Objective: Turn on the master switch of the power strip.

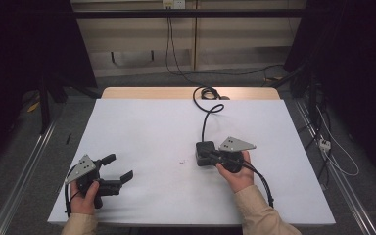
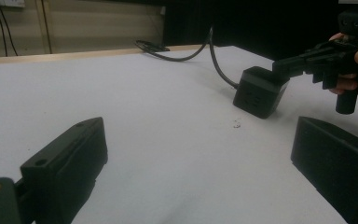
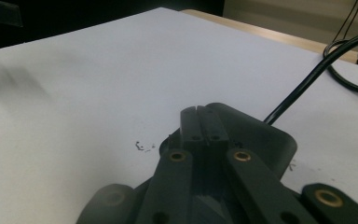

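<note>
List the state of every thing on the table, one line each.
Left gripper: jaws open, nothing between them, held just above the table.
Right gripper: jaws shut together, tips resting on top of the black box.
Black box: flat on the table, its cable attached.
Cable: slack, looped at the far edge.

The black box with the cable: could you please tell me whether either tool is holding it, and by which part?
Neither holds it. The right tool is shut, tips resting on the black box; the left tool is open.
</note>
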